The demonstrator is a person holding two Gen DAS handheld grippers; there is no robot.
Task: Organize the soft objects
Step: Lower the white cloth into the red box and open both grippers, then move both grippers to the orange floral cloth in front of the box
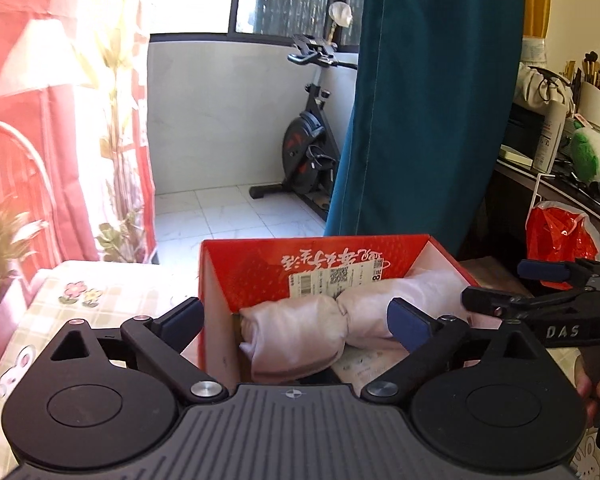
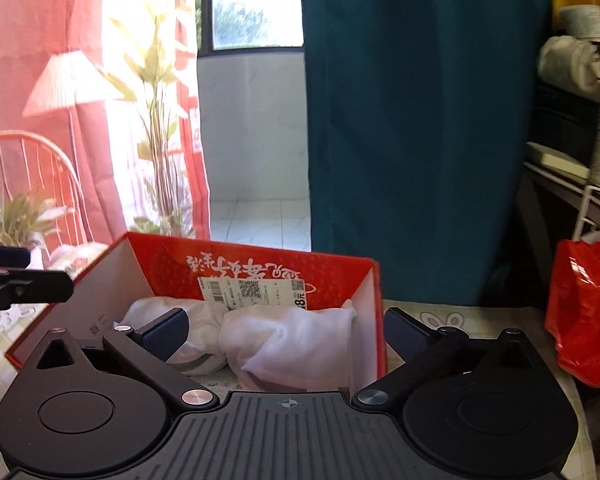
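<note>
Nearest each lens is its own black gripper body, and both sets of blue-padded fingers stand wide apart with nothing between them: the left gripper point(image 1: 296, 320) straddles the left wall of the red box point(image 1: 220, 276), one finger outside it and one over the inside, while the right gripper point(image 2: 286, 330) straddles the box's right wall in the same way. Inside the box lies a white cloth bundle point(image 1: 320, 328), rolled and pinched at its middle so it reads as two soft lobes joined end to end. Its long axis runs side to side across the box, roughly parallel to the printed back wall with the shipping label point(image 1: 332, 278), one end toward the left wall and the other toward the right corner. It rests on the box floor close to that back wall, and neither gripper touches it. By my reading the cloth is already stowed and both tools are free, so this item looks finished. Whether more soft things remain is unclear; a green plush toy point(image 1: 592, 152) sits on the cluttered shelf at the right, and a red plastic bag point(image 2: 584, 308) is beside the table
</note>
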